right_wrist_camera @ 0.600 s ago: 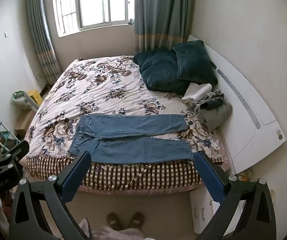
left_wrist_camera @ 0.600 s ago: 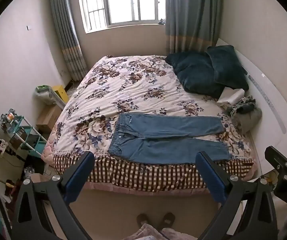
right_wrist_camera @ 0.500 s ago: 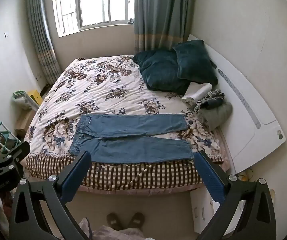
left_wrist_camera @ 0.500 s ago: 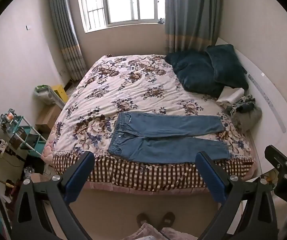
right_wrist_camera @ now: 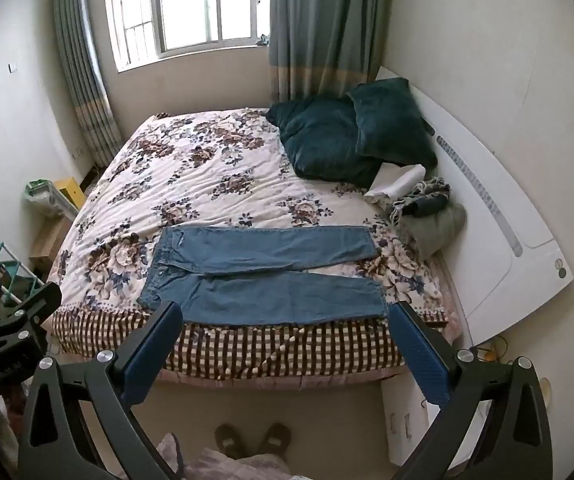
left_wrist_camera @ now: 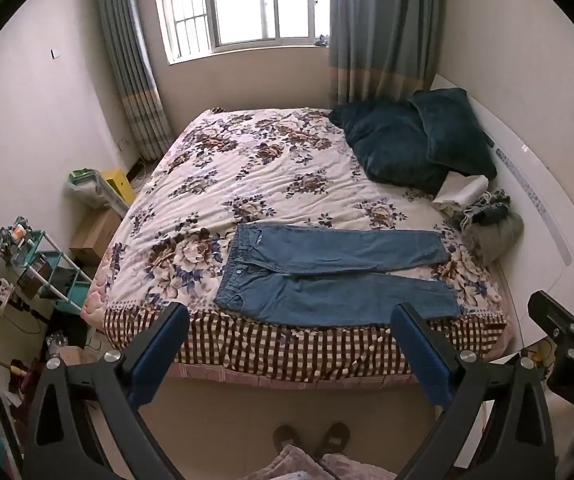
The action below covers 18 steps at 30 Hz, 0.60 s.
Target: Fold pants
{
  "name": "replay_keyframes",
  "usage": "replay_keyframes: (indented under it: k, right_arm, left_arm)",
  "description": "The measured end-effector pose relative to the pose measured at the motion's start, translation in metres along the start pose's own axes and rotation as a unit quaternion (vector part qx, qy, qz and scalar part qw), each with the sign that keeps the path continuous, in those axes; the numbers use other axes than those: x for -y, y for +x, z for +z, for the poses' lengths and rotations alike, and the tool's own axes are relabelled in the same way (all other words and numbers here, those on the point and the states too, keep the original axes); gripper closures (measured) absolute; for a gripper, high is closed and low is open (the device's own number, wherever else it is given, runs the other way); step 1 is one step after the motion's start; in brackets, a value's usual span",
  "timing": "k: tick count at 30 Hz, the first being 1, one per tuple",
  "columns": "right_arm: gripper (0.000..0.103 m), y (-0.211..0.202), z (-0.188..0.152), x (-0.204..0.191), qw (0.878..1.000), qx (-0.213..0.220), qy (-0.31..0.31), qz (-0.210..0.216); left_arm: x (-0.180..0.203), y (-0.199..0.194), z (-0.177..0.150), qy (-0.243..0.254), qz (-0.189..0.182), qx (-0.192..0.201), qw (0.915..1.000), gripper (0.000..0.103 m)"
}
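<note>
Two grippers wide open and empty — left gripper [left_wrist_camera: 289,354] and right gripper [right_wrist_camera: 287,350] held well short of the bed [left_wrist_camera: 247,184], angled down toward it. Pants [left_wrist_camera: 335,276] spread flat near the bed's near edge, waistband to the left, legs side by side running right. Likely trouble: pinching quilt along with denim, or catching only the top layer — a skewed fold. Dragging the near leg could also tip it off the edge.

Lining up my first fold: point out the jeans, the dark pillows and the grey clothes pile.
jeans [left_wrist_camera: 339,276], left wrist view, crotch area.
dark pillows [right_wrist_camera: 327,140], right wrist view, left pillow's middle.
grey clothes pile [right_wrist_camera: 439,226], right wrist view, grey garment.
</note>
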State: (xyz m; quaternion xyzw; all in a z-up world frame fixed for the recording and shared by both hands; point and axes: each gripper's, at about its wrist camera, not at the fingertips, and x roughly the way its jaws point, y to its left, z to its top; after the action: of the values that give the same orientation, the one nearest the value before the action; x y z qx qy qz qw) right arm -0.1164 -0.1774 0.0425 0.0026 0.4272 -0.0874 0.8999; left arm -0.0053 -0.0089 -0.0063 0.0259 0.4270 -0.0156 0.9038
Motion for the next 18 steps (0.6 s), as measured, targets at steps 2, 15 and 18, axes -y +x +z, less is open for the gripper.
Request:
replay_keyframes:
  k: [2, 15, 18]
  right_arm:
    - [0.000, 0.0010, -0.0040, -0.0016, 1.000, 0.001, -0.003, 0.000]
    - [0.000, 0.0029, -0.0013, -0.0054, 1.000, -0.001, -0.003, -0.001]
    - [0.000, 0.0043, -0.0028, -0.0061, 1.000, -0.001, -0.003, -0.001]
  left_arm:
    - [-0.0085, 0.0036, 0.0034, 0.001, -0.002, -0.002, 1.0000, 0.000]
    - [-0.0107, 0.0044, 0.0059, 0.000, -0.001, 0.001, 1.0000, 0.000]
    - [-0.0113, 0.0040, 0.0060, 0.000, -0.002, 0.001, 1.0000, 0.000]
